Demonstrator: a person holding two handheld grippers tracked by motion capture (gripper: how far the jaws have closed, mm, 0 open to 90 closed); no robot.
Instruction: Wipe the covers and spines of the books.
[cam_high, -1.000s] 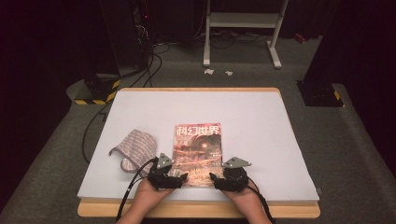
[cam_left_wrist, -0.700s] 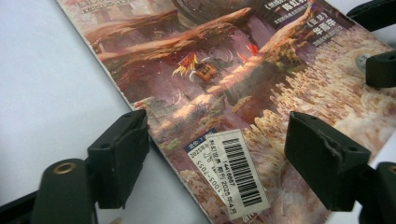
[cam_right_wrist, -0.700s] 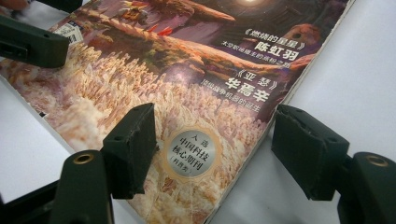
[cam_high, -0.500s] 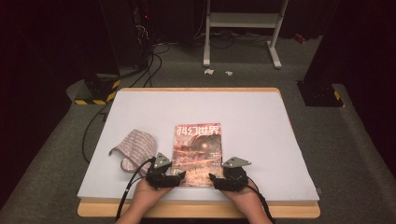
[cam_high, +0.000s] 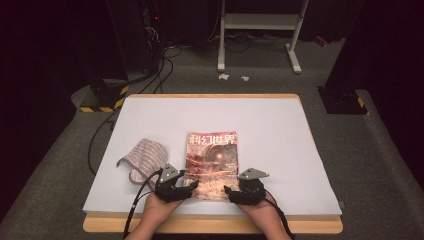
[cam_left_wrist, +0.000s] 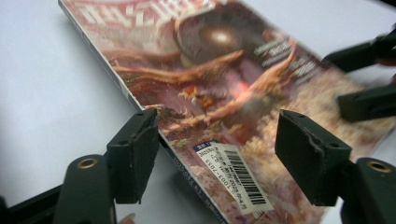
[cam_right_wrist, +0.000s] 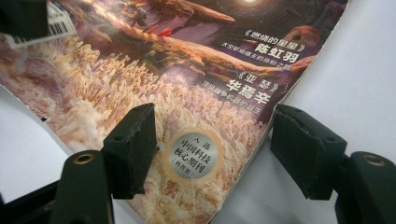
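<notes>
i am looking down on a white table (cam_high: 280, 125) where a magazine (cam_high: 211, 162) is lying flat near the front edge, cover up, with a striped cloth (cam_high: 142, 156) just to its left. my left gripper (cam_high: 186, 188) is sitting at the magazine's near left corner; its jaws have just been closing but are standing apart, straddling the spine edge beside the barcode sticker (cam_left_wrist: 236, 176) without pressing it. my right gripper (cam_high: 231, 192) is sitting at the near right corner, jaws wide, one over the cover by the round silver seal (cam_right_wrist: 192, 154), the other past the edge, gripping nothing.
</notes>
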